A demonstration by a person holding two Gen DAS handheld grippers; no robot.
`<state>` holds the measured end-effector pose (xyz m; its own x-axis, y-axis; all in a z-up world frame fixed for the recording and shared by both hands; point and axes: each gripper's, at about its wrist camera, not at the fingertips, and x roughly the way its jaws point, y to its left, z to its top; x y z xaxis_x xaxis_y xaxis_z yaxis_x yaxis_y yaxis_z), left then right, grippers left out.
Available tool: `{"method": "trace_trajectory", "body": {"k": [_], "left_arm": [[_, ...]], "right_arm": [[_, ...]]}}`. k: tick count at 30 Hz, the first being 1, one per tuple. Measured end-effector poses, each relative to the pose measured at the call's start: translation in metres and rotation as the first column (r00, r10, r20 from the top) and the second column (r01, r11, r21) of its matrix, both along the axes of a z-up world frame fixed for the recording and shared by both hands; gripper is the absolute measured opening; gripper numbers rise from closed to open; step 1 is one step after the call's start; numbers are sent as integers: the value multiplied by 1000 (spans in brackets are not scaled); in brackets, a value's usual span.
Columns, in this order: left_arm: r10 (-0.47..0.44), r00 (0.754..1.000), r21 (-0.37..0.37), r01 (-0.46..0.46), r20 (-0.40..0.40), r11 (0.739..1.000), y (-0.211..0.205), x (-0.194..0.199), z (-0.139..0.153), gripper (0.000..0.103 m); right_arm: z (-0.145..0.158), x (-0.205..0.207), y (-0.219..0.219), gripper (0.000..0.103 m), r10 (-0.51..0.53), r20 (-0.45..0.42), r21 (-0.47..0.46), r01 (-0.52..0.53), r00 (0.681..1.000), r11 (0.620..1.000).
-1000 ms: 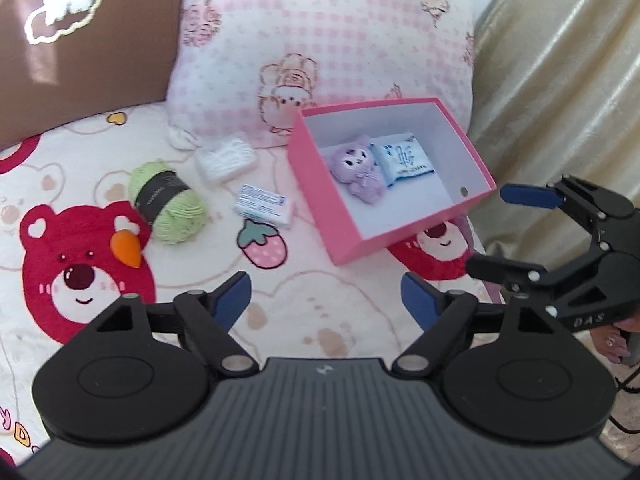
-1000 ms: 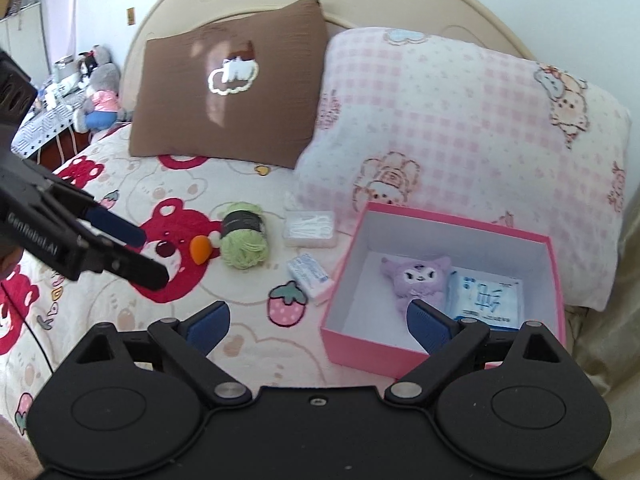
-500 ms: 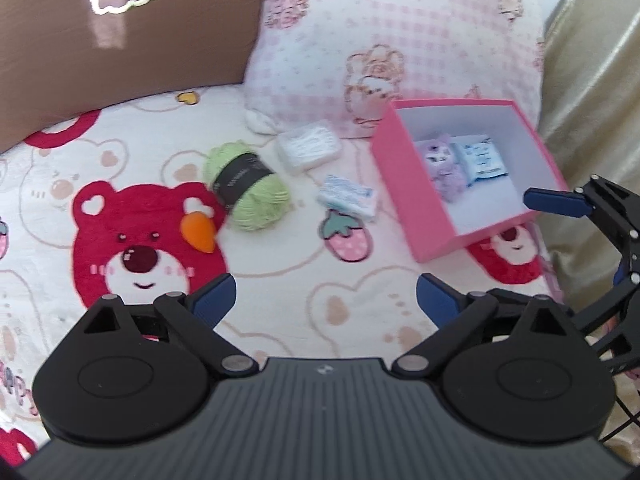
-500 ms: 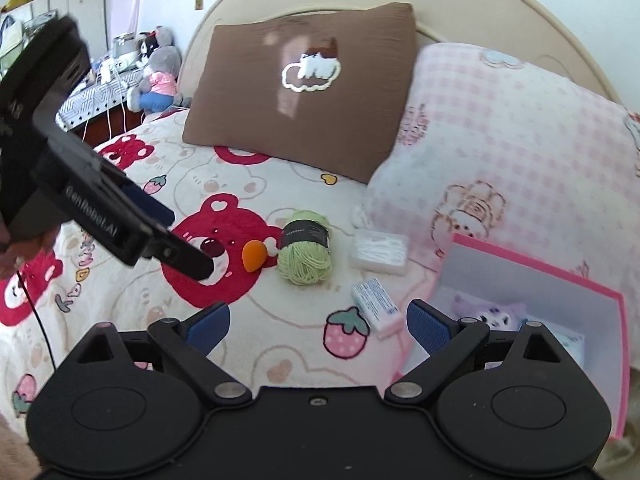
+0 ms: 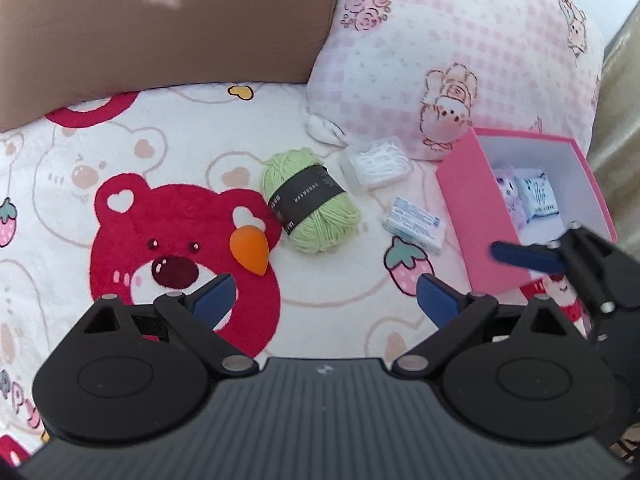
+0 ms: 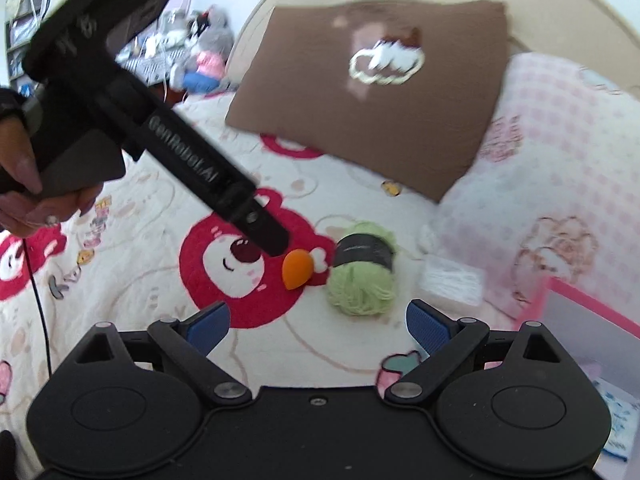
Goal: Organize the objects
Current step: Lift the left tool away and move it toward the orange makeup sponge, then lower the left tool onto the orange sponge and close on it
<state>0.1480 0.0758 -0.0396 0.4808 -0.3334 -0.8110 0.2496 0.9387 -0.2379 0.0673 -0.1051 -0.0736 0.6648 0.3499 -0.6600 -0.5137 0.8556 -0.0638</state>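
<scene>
A pink box (image 5: 480,208) lies on the bed at the right, holding a purple plush (image 5: 510,196) and a blue-white packet (image 5: 540,196). On the blanket lie a green yarn ball (image 5: 312,208), an orange teardrop sponge (image 5: 250,249), a clear floss-pick case (image 5: 378,162) and a small white-blue packet (image 5: 416,228). My left gripper (image 5: 324,300) is open and empty, hovering short of the sponge and yarn. My right gripper (image 6: 318,330) is open and empty, facing the yarn (image 6: 362,276) and sponge (image 6: 297,269). It also shows in front of the box, in the left wrist view (image 5: 560,264).
A brown pillow (image 5: 160,28) and a pink checked pillow (image 5: 460,52) stand behind the objects. The left gripper's body (image 6: 160,120) crosses the right wrist view above the sponge. A gold curtain (image 5: 624,100) hangs right of the box. Shelves and plush toys (image 6: 208,56) stand beyond the bed.
Both grippers have swung left, away from the box and toward the yarn and sponge. The left gripper has come closer to the sponge. Both stayed open. No object moved.
</scene>
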Motion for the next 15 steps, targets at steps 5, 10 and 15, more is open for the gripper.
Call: {"method": "trace_trajectory", "body": {"k": [5, 10, 15], "left_arm": [[-34, 998, -17, 35, 62, 999, 11, 11, -14, 98], [-13, 996, -41, 17, 90, 999, 31, 25, -30, 98], [74, 997, -27, -73, 33, 997, 45, 41, -60, 98]], "right_arm": [[-21, 27, 17, 96, 16, -37, 66, -14, 999, 998], [-37, 45, 30, 94, 41, -39, 110, -36, 998, 993], [-62, 64, 47, 94, 18, -50, 117, -12, 999, 993]]}}
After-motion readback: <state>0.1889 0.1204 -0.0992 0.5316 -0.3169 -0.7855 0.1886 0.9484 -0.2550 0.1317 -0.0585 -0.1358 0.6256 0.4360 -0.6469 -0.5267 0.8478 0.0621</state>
